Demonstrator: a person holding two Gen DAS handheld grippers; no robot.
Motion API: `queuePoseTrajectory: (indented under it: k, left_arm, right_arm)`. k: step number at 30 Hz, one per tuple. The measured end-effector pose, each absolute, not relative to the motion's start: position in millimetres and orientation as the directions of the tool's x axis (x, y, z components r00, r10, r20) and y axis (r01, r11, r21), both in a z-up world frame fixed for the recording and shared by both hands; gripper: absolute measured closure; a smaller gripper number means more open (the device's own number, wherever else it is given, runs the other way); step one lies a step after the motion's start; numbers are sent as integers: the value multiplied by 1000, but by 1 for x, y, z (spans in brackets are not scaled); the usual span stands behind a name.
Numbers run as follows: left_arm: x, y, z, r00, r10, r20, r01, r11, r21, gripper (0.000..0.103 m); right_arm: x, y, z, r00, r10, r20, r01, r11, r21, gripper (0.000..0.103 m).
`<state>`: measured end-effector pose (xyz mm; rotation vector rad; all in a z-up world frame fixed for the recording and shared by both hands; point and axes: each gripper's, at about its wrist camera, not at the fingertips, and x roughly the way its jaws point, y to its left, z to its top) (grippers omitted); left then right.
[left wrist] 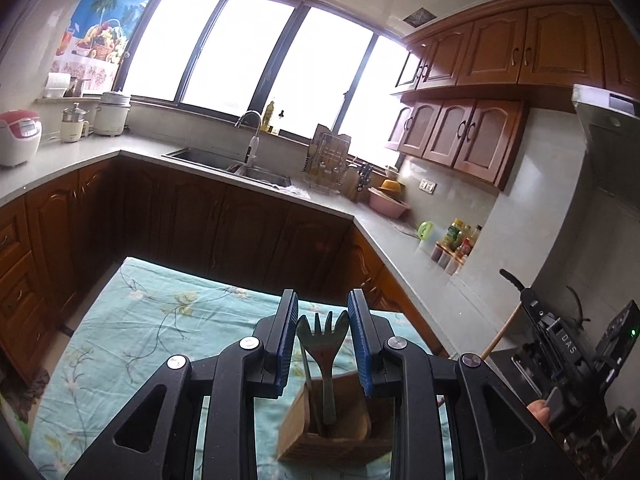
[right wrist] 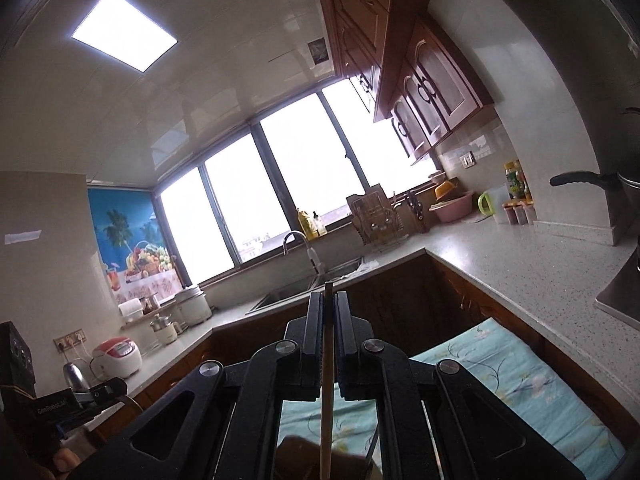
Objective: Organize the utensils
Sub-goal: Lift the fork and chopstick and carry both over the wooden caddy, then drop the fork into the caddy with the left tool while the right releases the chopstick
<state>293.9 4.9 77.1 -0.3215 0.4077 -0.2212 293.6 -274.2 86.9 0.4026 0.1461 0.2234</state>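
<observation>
Chopsticks look like the item in hand: the right gripper (right wrist: 328,322) has its jaws pressed nearly together on a thin pale stick (right wrist: 327,392), probably one chopstick or a pair seen edge-on, whose lower end hangs just above the wooden utensil holder (left wrist: 332,428). The left gripper (left wrist: 323,338) stands wide apart around a metal spork-like server (left wrist: 323,344) already standing in that holder; whether its pads touch the server I cannot tell, but it grips nothing.

Risk, as I judge it: the stick is held by a narrow contact and could pivot or slip, missing the compartment or striking the holder's rim. A knock from either gripper could also tip the light holder, since it sits on soft cloth.

That cloth is a pale turquoise floral tablecloth (left wrist: 152,320) covering a table. Beyond it runs a U-shaped grey countertop (right wrist: 500,256) with dark wood cabinets, a sink (left wrist: 224,160) under bright windows at the far side, and rice cookers at far left.
</observation>
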Motion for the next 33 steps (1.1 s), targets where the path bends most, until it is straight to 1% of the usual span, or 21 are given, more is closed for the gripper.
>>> queuePoseTrajectory:
  k: [6,13,18,25,28,33]
  left_arm:
    - [324,-11,45,878,-263,-401,128,935,-332,79]
    - [354,-20,9,844,-282,-456,121,929,-350,79]
    - [367,-17,3,833,-290,-471,123,928,-353,78]
    - [379,-27,-11,800,-310,-513,145,930,-337,78]
    - [376,-31,-11,806,-294,-514,142,939,-315,78]
    - [372,-33,-12,803,-296,-517,141,937,-318,77]
  right_arm:
    - [304,-269,61,975,208,-76,-164,910,381,98]
    - [306,-255,24,971,214,-103,-165,920,355,98]
    - [305,-251,11,967,220,-132,-163,924,346,98]
    - [310,-251,-10,951,233,-202,-151,923,355,98]
    - [308,-252,-16,947,233,-220,-144,922,358,97]
    - [309,-255,-16,941,243,-237,-143,917,372,95]
